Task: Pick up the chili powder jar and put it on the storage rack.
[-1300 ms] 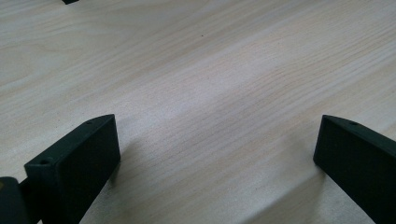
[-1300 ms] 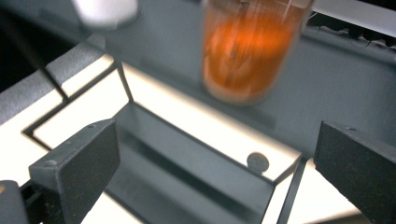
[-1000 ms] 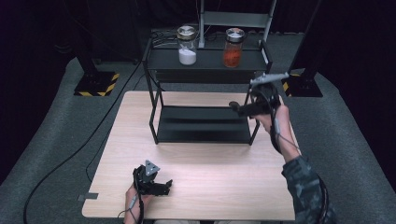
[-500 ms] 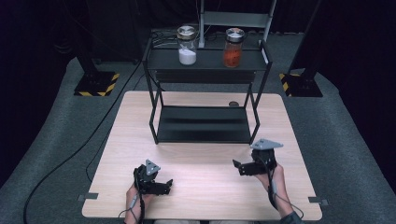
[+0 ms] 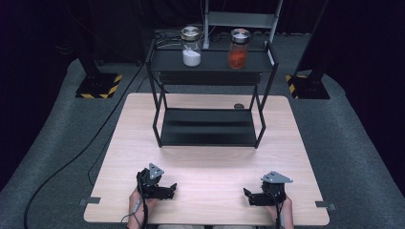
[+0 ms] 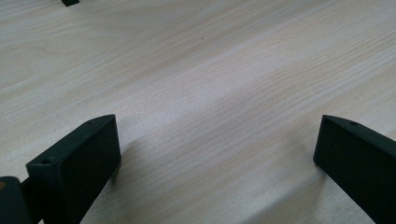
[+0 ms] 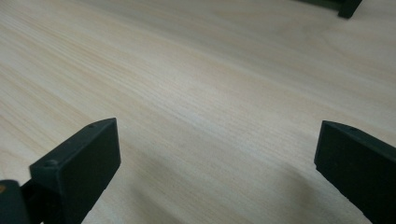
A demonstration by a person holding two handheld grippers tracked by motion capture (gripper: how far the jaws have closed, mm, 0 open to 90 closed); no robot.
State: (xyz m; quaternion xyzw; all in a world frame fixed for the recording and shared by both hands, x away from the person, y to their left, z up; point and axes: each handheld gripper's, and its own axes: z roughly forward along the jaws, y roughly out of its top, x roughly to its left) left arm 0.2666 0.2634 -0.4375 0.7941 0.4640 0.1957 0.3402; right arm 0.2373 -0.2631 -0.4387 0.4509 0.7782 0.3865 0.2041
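Since the earlier frames, the right gripper [image 5: 248,194] has come down from beside the black rack [image 5: 208,125] to the near edge of the worktop [image 5: 205,167], well in front of the rack. Its jaws stand wide apart over bare wood. In front of the rack's other end rests the left gripper [image 5: 173,186], unmoved, jaws likewise apart and holding nothing. On the rack's top shelf stand a white-filled jar [image 5: 191,46] and an orange-filled jar [image 5: 239,43].
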